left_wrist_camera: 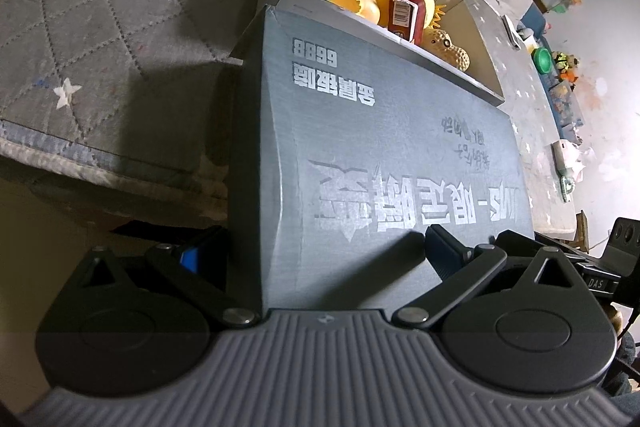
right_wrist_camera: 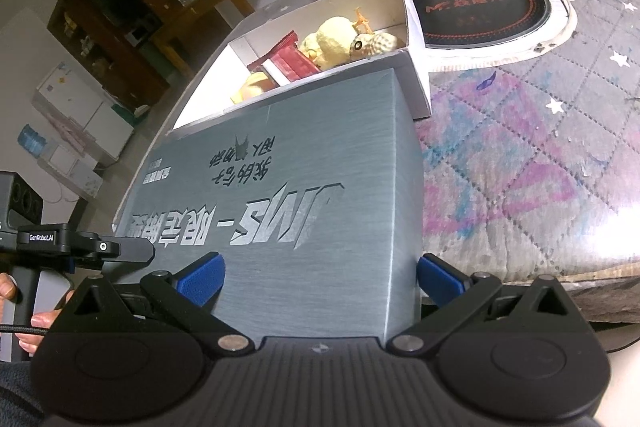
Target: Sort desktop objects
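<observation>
Several yellow toys [left_wrist_camera: 362, 1] and a red carton [left_wrist_camera: 406, 15] inside the grey box [right_wrist_camera: 320, 163], both grippers' jaws apart astride its flap.

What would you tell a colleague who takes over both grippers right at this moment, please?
Left gripper: open, jaws straddling the near left corner of the grey box.
Right gripper: open, blue pads either side of the near right corner of the same box; firm contact cannot be confirmed.
The box sits at the table edge on the quilted star cloth, its top open.
Done: yellow toys and a red carton already lie inside.
Left: no loose items in view; check the table, then deal with the box.
</observation>
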A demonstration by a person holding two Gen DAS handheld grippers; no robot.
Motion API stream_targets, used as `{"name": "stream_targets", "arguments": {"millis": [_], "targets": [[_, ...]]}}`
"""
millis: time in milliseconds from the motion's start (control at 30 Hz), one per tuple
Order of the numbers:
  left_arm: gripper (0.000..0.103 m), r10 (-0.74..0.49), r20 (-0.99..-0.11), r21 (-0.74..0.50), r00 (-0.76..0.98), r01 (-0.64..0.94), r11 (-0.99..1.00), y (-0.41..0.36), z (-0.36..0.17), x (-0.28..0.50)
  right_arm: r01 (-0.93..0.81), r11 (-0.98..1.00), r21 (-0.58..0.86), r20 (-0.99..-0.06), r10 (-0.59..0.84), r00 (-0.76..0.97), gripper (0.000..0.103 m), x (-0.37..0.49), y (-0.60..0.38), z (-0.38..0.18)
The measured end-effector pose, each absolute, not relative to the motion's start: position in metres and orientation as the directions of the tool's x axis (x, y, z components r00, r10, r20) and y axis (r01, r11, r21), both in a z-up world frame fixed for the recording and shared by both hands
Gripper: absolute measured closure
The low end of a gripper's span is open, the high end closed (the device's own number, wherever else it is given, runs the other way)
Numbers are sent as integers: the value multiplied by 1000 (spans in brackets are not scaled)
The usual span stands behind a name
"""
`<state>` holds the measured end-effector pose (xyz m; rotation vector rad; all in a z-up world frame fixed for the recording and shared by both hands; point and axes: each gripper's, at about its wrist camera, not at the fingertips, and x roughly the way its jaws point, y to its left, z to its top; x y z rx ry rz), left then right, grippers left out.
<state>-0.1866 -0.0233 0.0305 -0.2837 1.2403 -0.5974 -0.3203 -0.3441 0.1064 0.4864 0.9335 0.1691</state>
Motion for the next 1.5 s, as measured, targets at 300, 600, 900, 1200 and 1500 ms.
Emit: {"name": "stream_targets", "arguments": {"millis": [300,600,900,1200,1500], "targets": [[0,-562,-807,-511,184,261,819,-19,28,-185,65,885,462,-732,339,590,0,-316,-347,106],[0,-554,-813,-504,176,262,823,-13,30,-186,70,887,456,-737,333,588,0,-313,-347,105],[0,-548,-820,-501,166,258,826,-25,32,-186,71,891,449,-740,327,588,0,-312,-347,105],[0,-544,-823,-499,162,249,830,-26,35,-188,71,891,448,-740,325,589,0,-311,-347,105],[0,-544,-822,-497,166,256,829,-32,35,-189,67,887,456,-734,333,592,0,-315,-344,107]]}}
